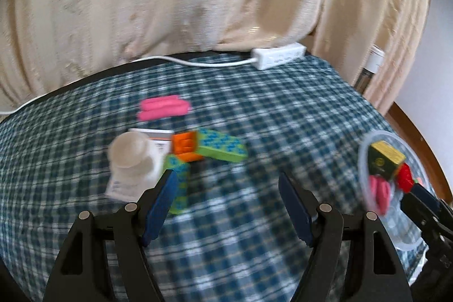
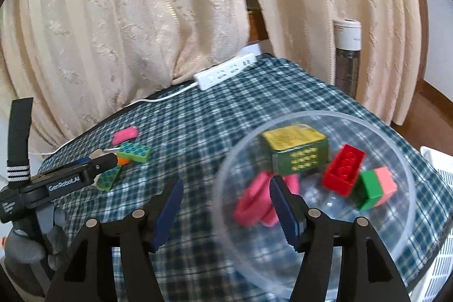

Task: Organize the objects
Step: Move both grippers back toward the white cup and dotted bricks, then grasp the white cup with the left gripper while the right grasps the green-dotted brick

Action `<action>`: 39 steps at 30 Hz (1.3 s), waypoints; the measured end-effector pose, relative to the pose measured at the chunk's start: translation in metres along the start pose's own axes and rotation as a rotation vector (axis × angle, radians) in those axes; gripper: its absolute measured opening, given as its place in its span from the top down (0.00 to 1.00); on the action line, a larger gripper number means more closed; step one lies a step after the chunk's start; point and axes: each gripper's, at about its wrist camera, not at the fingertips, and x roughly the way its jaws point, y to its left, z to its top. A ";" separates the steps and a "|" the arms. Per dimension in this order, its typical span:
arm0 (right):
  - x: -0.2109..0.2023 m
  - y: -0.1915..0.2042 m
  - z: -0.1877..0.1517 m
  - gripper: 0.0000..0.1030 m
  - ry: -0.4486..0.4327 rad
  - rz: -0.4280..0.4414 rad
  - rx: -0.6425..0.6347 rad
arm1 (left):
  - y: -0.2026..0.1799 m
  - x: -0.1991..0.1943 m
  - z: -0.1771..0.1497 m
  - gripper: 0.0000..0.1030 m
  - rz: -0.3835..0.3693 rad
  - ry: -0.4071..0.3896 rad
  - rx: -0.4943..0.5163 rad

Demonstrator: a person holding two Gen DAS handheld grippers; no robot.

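- My left gripper [image 1: 226, 203] hangs over the checked tablecloth [image 1: 254, 109], its blue pads spread apart with nothing between them.
- Just ahead of its left pad lies a loose cluster: a clear plastic cup [image 1: 133, 157] on its side, a white box [image 1: 154, 137] behind it, an orange brick [image 1: 185, 146], and two green bricks with blue studs, one [image 1: 223, 146] ahead and one [image 1: 178, 183] touching the pad's outer side as seen from this camera.
- Farther ahead of the cluster sits a pink piece [image 1: 164, 106], alone on the cloth.
- My right gripper [image 2: 226, 205] is spread too, holding nothing; its right pad overlaps the near rim of the clear bowl [image 2: 407, 160] in view.
- In the bowl, ahead and right of that gripper: a green-and-gold box [image 2: 297, 149], a red brick [image 2: 344, 170], a green-and-pink block [image 2: 373, 187] and pink pieces [image 2: 252, 205] nearest the pad.
- A white power strip [image 2: 226, 71] lies at the cloth's far edge, against the cream curtain [image 2: 113, 19].
- Both views are blurred, so finer detail is unclear.
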 end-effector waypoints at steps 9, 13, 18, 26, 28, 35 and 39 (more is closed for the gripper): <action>0.023 0.037 -0.002 0.35 0.065 0.051 -0.053 | 0.054 0.006 0.004 0.27 0.089 -0.005 -0.060; 0.034 0.049 -0.003 0.35 0.098 0.068 -0.072 | 0.072 0.016 0.005 0.27 0.120 0.012 -0.080; 0.046 0.062 0.001 0.34 0.127 0.084 -0.092 | 0.080 0.027 0.007 0.27 0.128 0.028 -0.076; 0.068 0.077 0.005 0.34 0.174 0.109 -0.105 | 0.086 0.045 0.012 0.27 0.118 0.050 -0.080; 0.074 0.081 0.007 0.34 0.183 0.111 -0.107 | 0.088 0.050 0.012 0.27 0.114 0.056 -0.084; 0.097 0.090 0.014 0.34 0.199 0.145 -0.089 | 0.100 0.062 0.012 0.29 0.084 0.068 -0.117; 0.113 0.097 0.017 0.33 0.213 0.173 -0.078 | 0.104 0.063 0.011 0.40 0.062 0.067 -0.124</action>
